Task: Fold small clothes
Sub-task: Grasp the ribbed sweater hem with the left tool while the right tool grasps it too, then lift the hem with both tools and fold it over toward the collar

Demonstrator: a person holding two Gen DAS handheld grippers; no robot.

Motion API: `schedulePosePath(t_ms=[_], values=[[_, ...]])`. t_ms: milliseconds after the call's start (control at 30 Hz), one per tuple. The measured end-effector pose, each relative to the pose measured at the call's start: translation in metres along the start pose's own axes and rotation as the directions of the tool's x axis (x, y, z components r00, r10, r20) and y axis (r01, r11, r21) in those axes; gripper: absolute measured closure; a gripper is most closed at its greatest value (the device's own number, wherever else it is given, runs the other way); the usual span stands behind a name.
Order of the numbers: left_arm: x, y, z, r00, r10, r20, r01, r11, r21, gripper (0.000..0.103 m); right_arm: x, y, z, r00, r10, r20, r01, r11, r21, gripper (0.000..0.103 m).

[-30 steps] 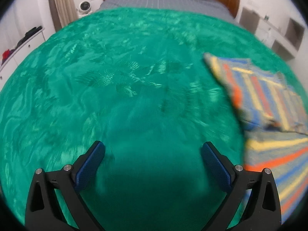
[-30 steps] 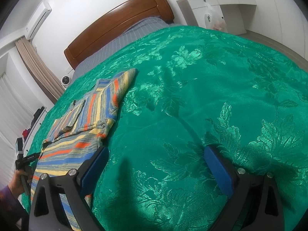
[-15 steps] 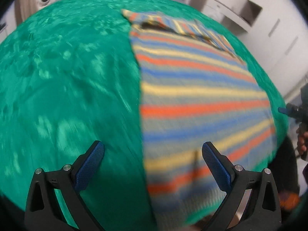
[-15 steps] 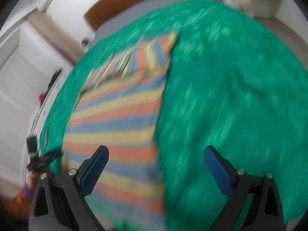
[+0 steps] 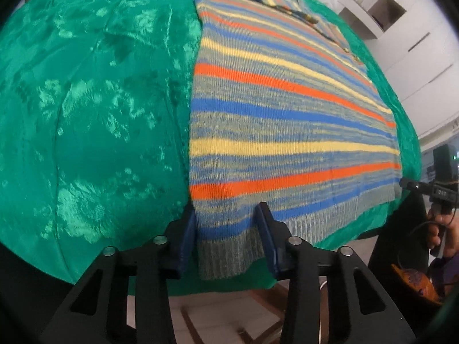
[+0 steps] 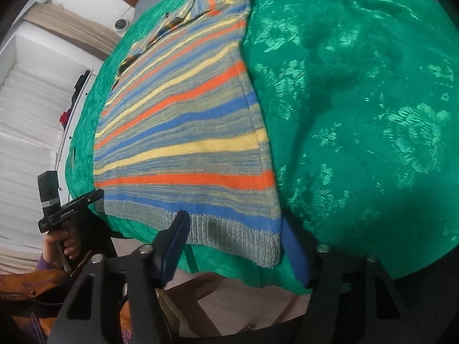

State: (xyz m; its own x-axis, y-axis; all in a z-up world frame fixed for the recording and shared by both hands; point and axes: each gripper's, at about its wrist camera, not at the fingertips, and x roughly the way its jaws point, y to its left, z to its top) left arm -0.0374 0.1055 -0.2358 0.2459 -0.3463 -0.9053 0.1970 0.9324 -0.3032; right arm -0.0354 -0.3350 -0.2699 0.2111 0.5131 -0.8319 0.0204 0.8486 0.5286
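Small white lettering runs along the side of the left gripper (image 6: 71,209) seen from the right wrist camera, but it is too blurred to read.

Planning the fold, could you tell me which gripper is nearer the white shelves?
Right. The right gripper, closing on the sweater hem, sits toward the white shelves; the left gripper, also closing, at the opposite corner.

Green-covered bed (image 5: 86,120) carries a flat striped sweater (image 5: 281,120).
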Motion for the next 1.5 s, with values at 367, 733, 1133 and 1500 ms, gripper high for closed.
schedulePosePath(t_ms=[367, 733, 1133, 1500], values=[[-0.016, -0.002, -0.01, 0.996, -0.084, 0.0, 0.084, 0.996, -0.009, 0.099, -0.03, 0.008, -0.011, 0.999, -0.013, 0.033, 0.013, 1.0, 0.01, 0.096], [-0.056, 0.008, 0.014, 0.96, -0.245, 0.135, 0.254, 0.965, -0.056, 0.099, -0.066, 0.029, 0.006, 0.98, 0.101, 0.172, -0.105, 0.994, 0.015, 0.096], [-0.073, 0.017, 0.077, 0.928, -0.258, 0.27, 0.288, 0.955, -0.076, 0.099, -0.085, 0.035, 0.061, 0.944, 0.138, 0.298, -0.145, 0.989, 0.001, 0.096], [-0.053, 0.037, 0.203, 0.905, -0.249, 0.344, 0.304, 0.946, -0.114, 0.099, -0.068, 0.034, 0.192, 0.921, 0.114, 0.371, -0.111, 0.993, -0.029, 0.096]])
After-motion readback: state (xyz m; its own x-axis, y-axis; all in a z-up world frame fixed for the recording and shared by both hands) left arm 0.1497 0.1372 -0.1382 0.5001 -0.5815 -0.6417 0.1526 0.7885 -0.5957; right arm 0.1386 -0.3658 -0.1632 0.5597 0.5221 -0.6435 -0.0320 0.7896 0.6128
